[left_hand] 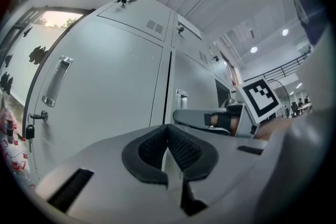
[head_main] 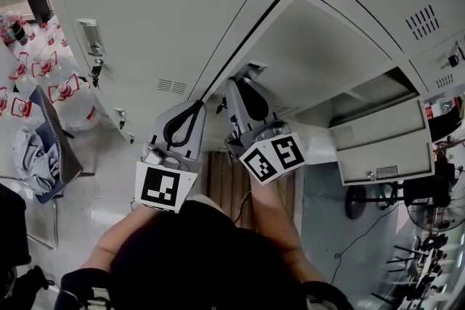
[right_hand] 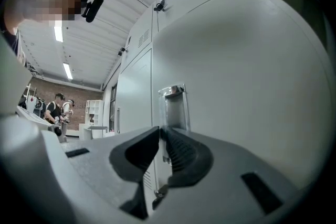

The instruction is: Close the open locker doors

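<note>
A tall grey locker door [head_main: 320, 47] stands swung out from the bank of lockers, its inner side toward me. My right gripper [head_main: 236, 86] is at the door's free edge, just below its handle fitting [head_main: 251, 70]. In the right gripper view the jaws [right_hand: 160, 131] are closed down onto the thin door edge, with the recessed handle [right_hand: 173, 107] right above them. My left gripper [head_main: 193, 108] hangs beside it in front of a shut locker door [left_hand: 105, 102], jaws [left_hand: 168, 129] shut with nothing between them. The left gripper view also shows the right gripper [left_hand: 210, 119].
A second, lower locker door [head_main: 378, 149] hangs open at the right beside an open compartment [head_main: 363, 94]. Packs of water bottles [head_main: 43, 76] and a chair with cloth [head_main: 43, 149] stand at the left, a fan [head_main: 429, 207] at the right. People [right_hand: 55, 107] stand far off.
</note>
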{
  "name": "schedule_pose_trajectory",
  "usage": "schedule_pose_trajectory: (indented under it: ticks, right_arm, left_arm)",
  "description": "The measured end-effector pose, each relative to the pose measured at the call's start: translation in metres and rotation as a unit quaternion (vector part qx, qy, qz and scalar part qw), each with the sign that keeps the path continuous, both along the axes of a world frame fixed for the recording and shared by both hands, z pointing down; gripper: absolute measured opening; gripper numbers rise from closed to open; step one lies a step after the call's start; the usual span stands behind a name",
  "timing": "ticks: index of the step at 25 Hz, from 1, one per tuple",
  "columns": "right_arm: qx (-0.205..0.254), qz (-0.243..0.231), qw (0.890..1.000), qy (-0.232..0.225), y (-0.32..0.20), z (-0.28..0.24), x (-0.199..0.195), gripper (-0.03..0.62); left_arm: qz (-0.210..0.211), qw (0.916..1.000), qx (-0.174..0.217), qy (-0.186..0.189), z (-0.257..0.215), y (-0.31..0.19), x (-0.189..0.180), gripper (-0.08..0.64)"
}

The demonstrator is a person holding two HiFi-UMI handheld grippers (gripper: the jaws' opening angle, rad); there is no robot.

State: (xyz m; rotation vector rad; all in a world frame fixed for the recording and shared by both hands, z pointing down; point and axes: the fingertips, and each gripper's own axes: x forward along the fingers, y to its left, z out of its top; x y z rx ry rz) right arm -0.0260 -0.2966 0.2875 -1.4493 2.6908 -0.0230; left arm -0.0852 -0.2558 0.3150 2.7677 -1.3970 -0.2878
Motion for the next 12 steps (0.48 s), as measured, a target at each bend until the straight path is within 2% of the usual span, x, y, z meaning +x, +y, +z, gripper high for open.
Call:
schedule_pose_trajectory:
  ticks: [12]
  right_arm:
    - [-0.002,0.021,1.0,0.011,-0.012,0.001,0.0,0.043]
  left_arm:
    - [-0.003,1.0,-0.006,0.002,0.002,-0.005,-0.005,0.003]
